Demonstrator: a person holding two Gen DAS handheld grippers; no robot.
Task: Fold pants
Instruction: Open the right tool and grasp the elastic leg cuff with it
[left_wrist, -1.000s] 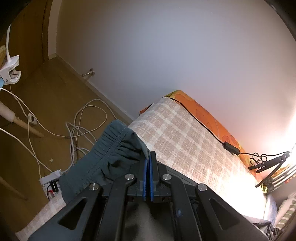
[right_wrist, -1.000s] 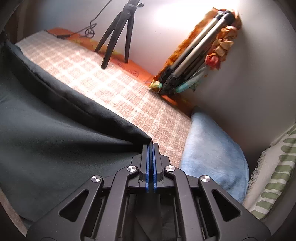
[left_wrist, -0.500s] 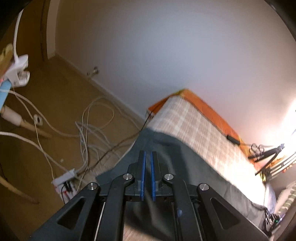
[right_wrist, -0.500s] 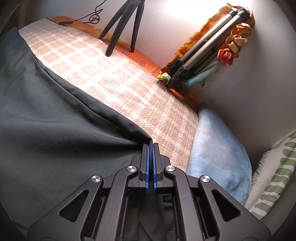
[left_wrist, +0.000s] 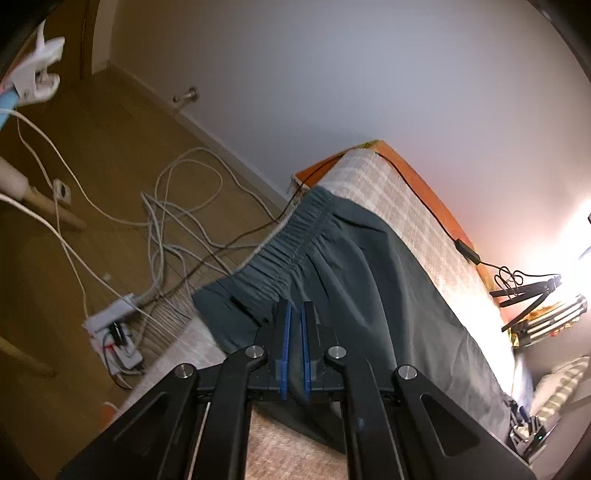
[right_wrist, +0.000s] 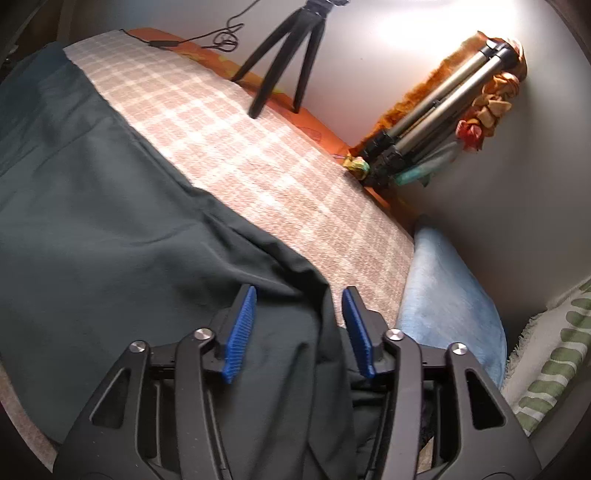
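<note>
Dark teal pants (left_wrist: 354, 273) lie stretched along a checked beige bed cover (left_wrist: 413, 206). Their gathered elastic waistband (left_wrist: 291, 243) sits at the bed's near end. My left gripper (left_wrist: 294, 314) hovers just behind the waistband, its blue pads a narrow gap apart with no cloth between them. In the right wrist view the pants' leg end (right_wrist: 122, 229) lies flat. My right gripper (right_wrist: 299, 299) is wide open above the leg hem, with loose cloth lying between and under the fingers.
White and dark cables (left_wrist: 177, 221) and a power strip (left_wrist: 114, 332) lie on the wooden floor left of the bed. A black tripod (right_wrist: 284, 55) stands on the bed by the wall. A folded tripod (right_wrist: 436, 110), blue pillow (right_wrist: 450, 295) and green-patterned cushion (right_wrist: 554, 358) sit at the right.
Both grippers have let go of the pants. The left jaws parted slightly and drew back from the waistband, which now lies flat. The right jaws opened wide over the leg hem.
</note>
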